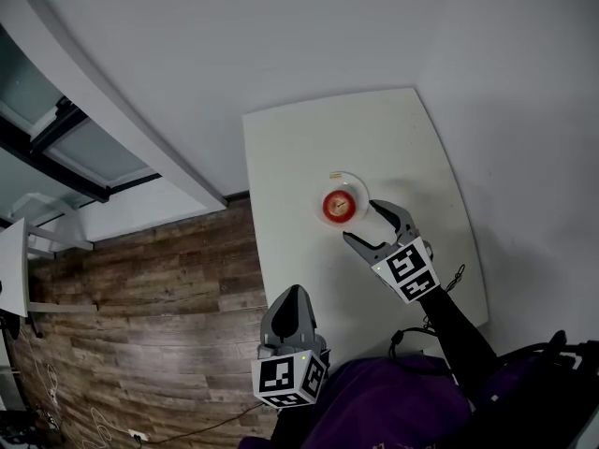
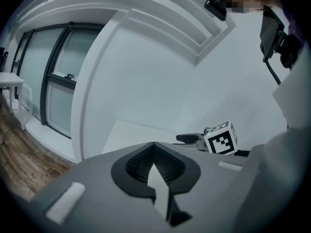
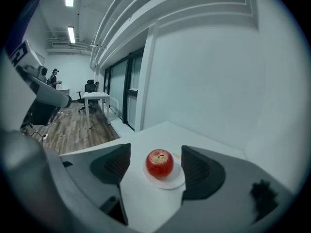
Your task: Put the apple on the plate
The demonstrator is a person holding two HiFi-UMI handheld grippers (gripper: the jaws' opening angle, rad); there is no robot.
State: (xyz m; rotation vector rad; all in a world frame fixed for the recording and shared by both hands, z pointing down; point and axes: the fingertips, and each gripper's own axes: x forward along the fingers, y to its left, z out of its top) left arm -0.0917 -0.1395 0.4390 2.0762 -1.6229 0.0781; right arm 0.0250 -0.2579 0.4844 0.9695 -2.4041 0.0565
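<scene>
Currently seeing the apple (image 3: pixel 160 163) sitting on the plate (image 3: pixel 173 182), stem end up. Reading the right gripper (image 1: pixel 360 221) as wide open and gripping nothing. Seeing the apple in the gap ahead of its two jaws, lined up between them and touching neither.

Cross-checking from the head view: finding the apple (image 1: pixel 338 205) just past the jaw tips, with one jaw reaching alongside the plate (image 1: pixel 357 189) rim and the other stopping just short of it. Not managing to tell whether either jaw is touching the plate.

Finding only the apple on the plate, taking up most of it, with a thin white rim showing round it. Locating the plate around the middle of the white table (image 1: pixel 309 138).

Reading the left gripper (image 2: pixel 154 152) as closed, jaws pressed together on nothing. Seeing it held at the table's near left edge, next to the wood floor (image 1: pixel 140 297), well apart from plate and apple.
</scene>
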